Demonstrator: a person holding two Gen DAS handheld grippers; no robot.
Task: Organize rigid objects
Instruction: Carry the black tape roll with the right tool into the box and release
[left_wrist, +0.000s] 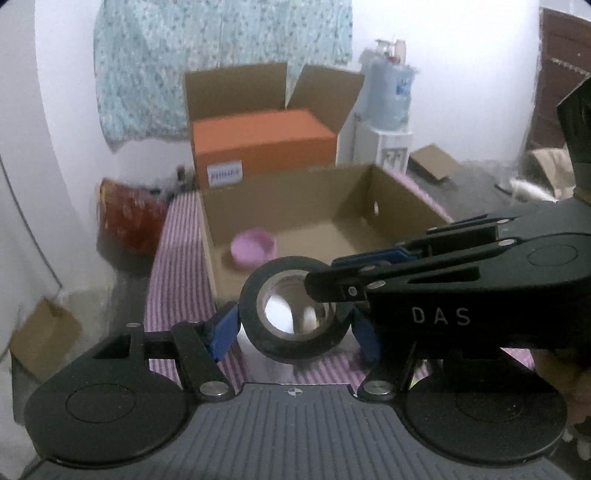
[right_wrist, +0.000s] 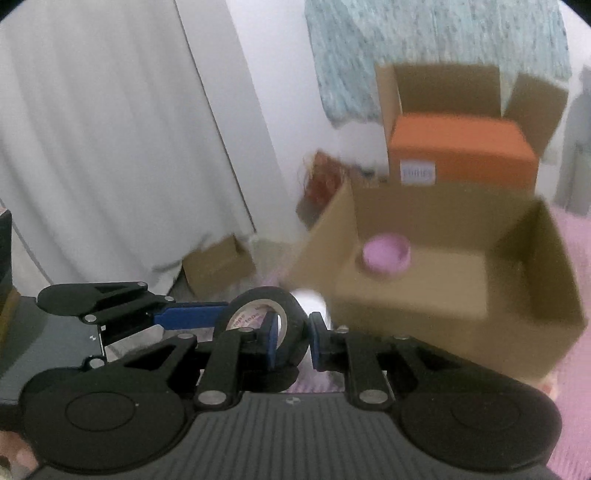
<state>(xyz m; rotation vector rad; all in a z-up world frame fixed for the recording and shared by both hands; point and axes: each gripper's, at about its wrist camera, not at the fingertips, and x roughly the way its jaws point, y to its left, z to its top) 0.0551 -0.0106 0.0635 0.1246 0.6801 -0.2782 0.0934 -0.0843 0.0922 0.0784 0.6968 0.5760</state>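
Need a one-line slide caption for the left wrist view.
Both grippers hold a black tape roll before an open cardboard box.

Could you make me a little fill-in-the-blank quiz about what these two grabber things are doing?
1. Both grippers grip one roll of black ____.
2. The bowl inside the open cardboard box is ____ in colour.
3. One finger of the right gripper reaches through the roll's ____.
4. The closed box behind is ____.

Missing words: tape; pink; hole; orange
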